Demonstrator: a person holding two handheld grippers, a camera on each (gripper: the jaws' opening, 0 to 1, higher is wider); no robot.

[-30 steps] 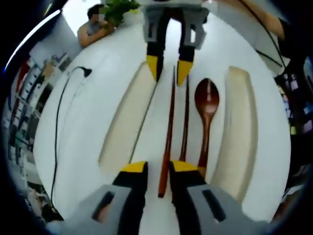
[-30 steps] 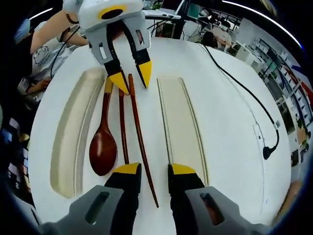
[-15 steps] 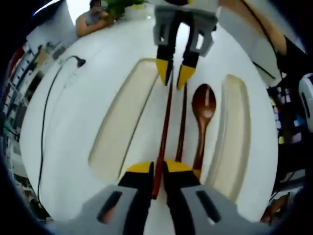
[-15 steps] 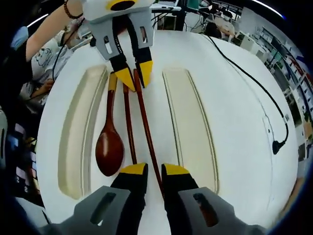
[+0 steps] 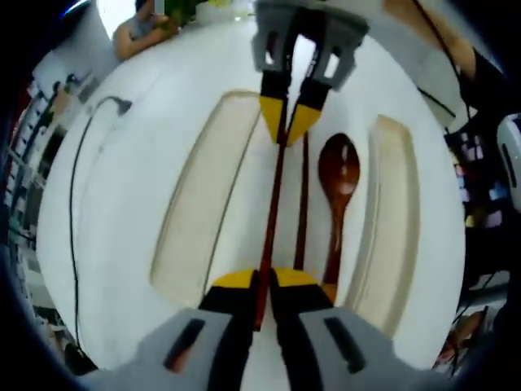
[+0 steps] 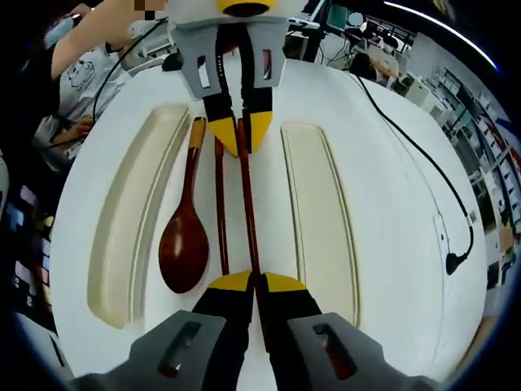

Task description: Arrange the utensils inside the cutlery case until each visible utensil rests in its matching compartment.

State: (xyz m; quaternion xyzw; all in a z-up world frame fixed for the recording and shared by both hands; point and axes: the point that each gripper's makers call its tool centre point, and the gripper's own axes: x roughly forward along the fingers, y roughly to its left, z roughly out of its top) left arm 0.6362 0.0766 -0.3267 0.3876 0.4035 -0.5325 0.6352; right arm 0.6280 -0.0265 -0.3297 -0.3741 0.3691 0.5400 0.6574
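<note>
Two dark red chopsticks and a brown wooden spoon [image 5: 338,175] lie on a white table between two cream compartments [image 5: 203,195] [image 5: 391,220]. My left gripper [image 5: 265,279] is shut on the near end of one chopstick [image 5: 273,204]. At the far end of the same stick, my right gripper [image 5: 286,126] is shut too. In the right gripper view, the right gripper [image 6: 257,283] pinches that chopstick [image 6: 247,204], and the left gripper [image 6: 242,134] holds its other end. The second chopstick [image 6: 220,212] and the spoon [image 6: 184,244] lie beside it, untouched.
The compartments [image 6: 130,220] [image 6: 321,220] flank the utensils. A black cable [image 6: 423,171] with a plug [image 6: 450,262] runs over the white table [image 6: 391,122]. A person [image 6: 81,81] sits at the table's edge; desks and shelves stand beyond.
Both grippers have closed from open onto the two ends of the same chopstick. Each has also moved in a little closer.
</note>
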